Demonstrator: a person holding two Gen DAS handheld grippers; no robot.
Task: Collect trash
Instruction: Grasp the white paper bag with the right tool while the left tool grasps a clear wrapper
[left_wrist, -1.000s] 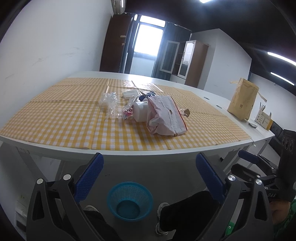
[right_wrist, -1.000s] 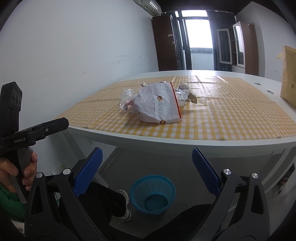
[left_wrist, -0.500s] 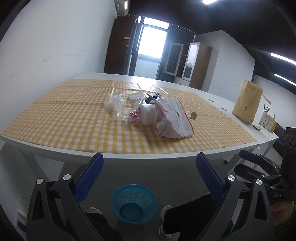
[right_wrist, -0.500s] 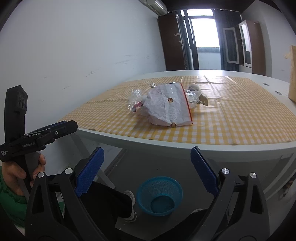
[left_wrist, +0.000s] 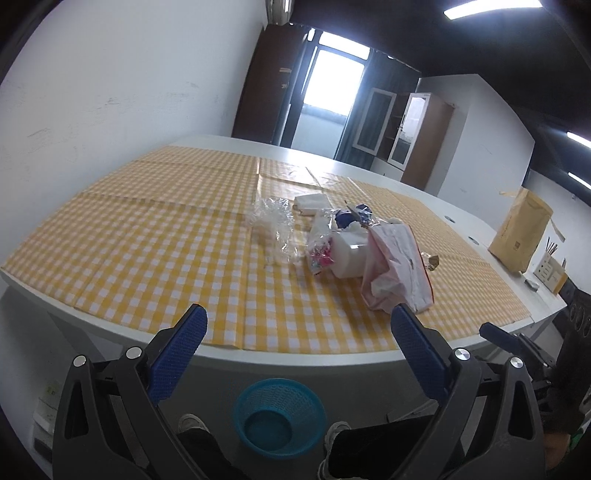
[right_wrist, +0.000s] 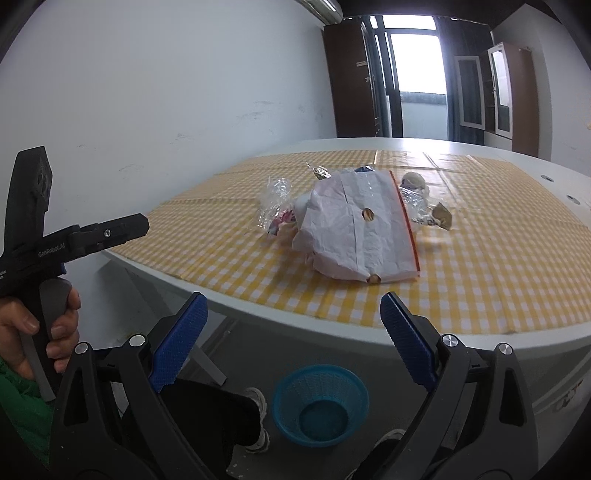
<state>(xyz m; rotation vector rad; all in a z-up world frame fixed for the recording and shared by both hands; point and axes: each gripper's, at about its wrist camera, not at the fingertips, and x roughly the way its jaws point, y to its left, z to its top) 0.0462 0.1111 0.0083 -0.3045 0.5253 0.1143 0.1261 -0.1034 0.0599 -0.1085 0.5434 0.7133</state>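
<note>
Both tongs (left_wrist: 295, 332) (right_wrist: 293, 321) gape above blue basket (right_wrist: 320, 404), trash pile (right_wrist: 356, 229) beyond.

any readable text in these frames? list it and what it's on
"GenRobot.AI": on the black body of the left gripper, in the right wrist view; the last letters are soft.
Brown paper bag: a small dark mark, too small to read.
White crumpled bag with the red edge: no print legible.
Colourful wrapper: print too blurred to read.
Nothing else carries readable text.
</note>
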